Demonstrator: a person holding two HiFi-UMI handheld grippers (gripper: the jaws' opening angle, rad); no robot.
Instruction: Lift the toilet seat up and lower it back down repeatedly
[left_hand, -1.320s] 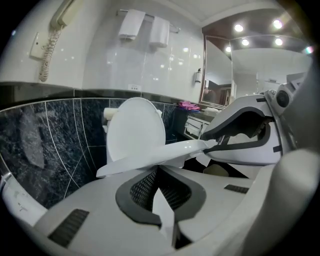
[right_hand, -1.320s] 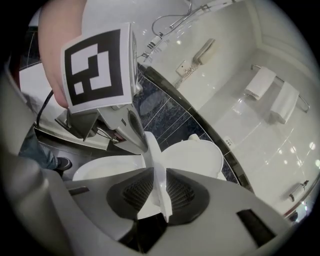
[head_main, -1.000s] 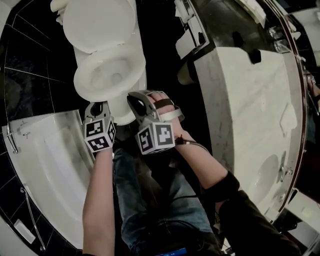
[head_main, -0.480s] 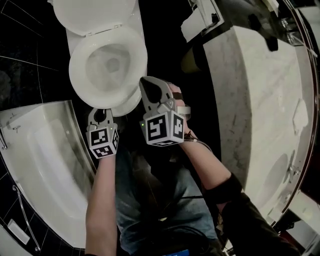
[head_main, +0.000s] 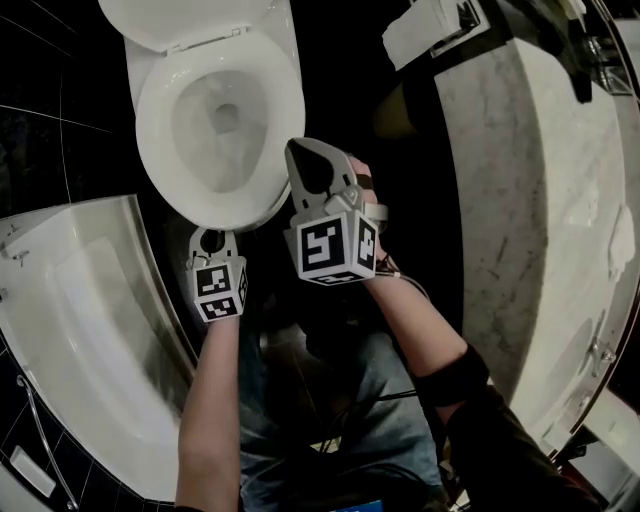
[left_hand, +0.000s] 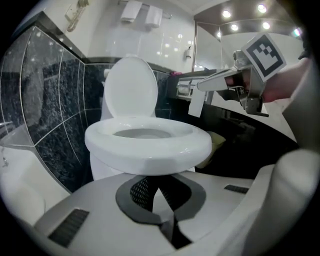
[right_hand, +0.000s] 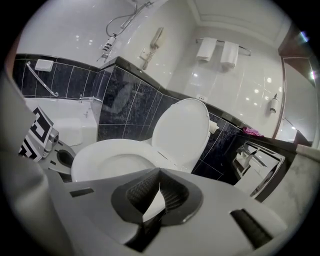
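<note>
Toilet seat (head_main: 283, 100), laid flat on the bowl with lid (head_main: 190, 22) raised behind, is flanked by a bathtub (head_main: 90, 330) at left and a marble surface (head_main: 540, 200) at right; left tongs (head_main: 208, 236) and right tongs (head_main: 302, 152), both pressed together and empty, are held near its front rim.

Dark tiled wall (right_hand: 125, 102), white bathtub (head_main: 90, 330), marble counter (head_main: 540, 190)
</note>
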